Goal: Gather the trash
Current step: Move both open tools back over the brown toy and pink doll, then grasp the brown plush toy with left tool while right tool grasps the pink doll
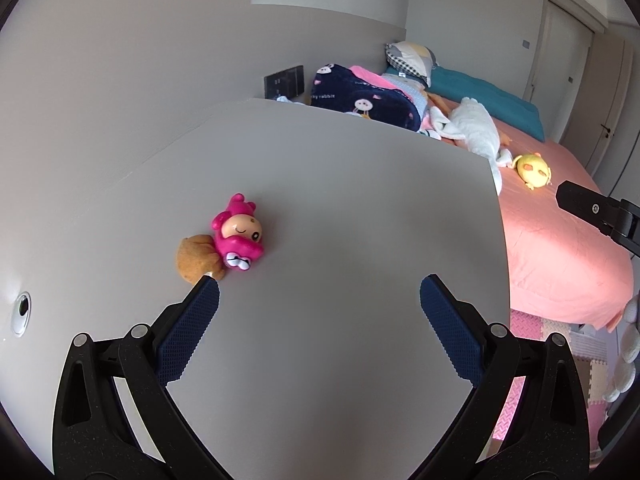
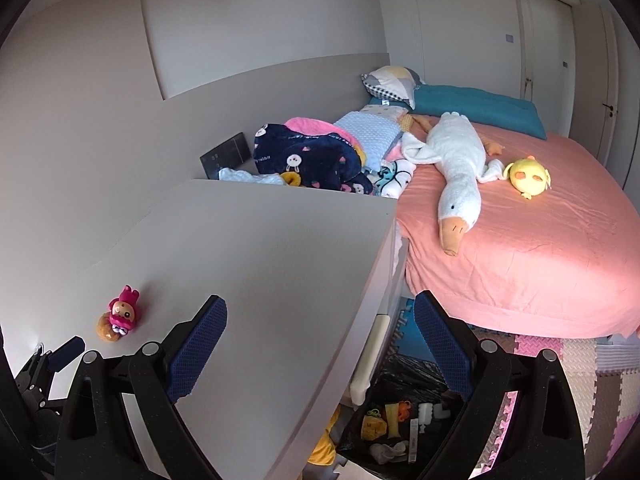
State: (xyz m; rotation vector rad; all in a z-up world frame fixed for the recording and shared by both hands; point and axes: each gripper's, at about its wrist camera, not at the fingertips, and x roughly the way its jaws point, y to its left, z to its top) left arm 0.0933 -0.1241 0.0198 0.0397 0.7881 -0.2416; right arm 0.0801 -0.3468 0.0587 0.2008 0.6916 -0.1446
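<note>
Now | step: between pickups | both your left gripper (image 1: 319, 292) and right gripper (image 2: 320, 312) spread wide, empty | trash bag (image 2: 400, 420) below desk (image 1: 340, 208) edge, filled | next: find remaining litter; only toy (image 1: 236, 236) on desk.

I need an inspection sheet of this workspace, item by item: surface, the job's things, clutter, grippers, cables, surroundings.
Surface: grey desk top, mostly bare; round grommet hole at its left edge.
Job's things: black trash bag on the floor beside the desk, open, with yellow, orange and white scraps inside.
Clutter: pink plastic bunny figure lying against a brown plush lump on the desk.
Grippers: left gripper open, empty, above the desk; right gripper open, empty, over the desk edge.
Cables: nothing seen.
Surroundings: pink-sheeted bed with white plush goose, yellow plush chick, navy rabbit-print blanket; foam puzzle floor mats.
</note>
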